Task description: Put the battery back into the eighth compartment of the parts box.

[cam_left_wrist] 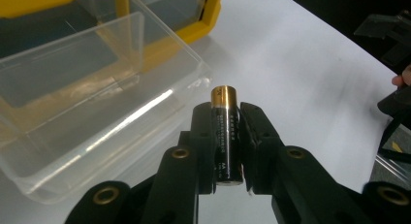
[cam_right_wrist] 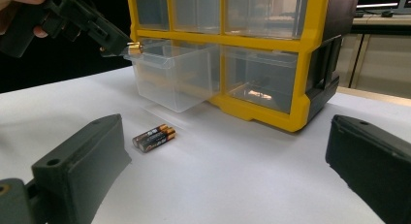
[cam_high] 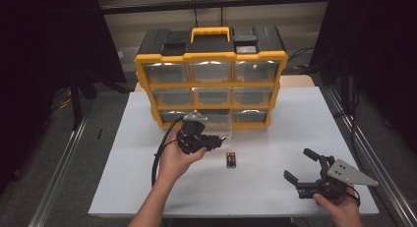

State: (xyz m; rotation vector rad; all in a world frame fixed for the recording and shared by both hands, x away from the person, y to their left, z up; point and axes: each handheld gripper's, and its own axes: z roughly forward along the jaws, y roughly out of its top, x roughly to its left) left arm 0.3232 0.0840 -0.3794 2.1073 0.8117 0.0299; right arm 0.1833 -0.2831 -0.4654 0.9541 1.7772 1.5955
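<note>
A black battery (cam_left_wrist: 226, 136) with a gold top is gripped by the left tongs (cam_left_wrist: 226, 146) in the middle of the frame, beside the clear drawer (cam_left_wrist: 97, 103). The right tongs (cam_high: 302, 168) are spread wide, with nothing held.

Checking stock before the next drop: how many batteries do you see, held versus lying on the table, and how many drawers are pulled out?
Battery held in left hand-held gripper: 1
Batteries lying on table: 2
Drawer pulled out: 1
Total: 4
</note>
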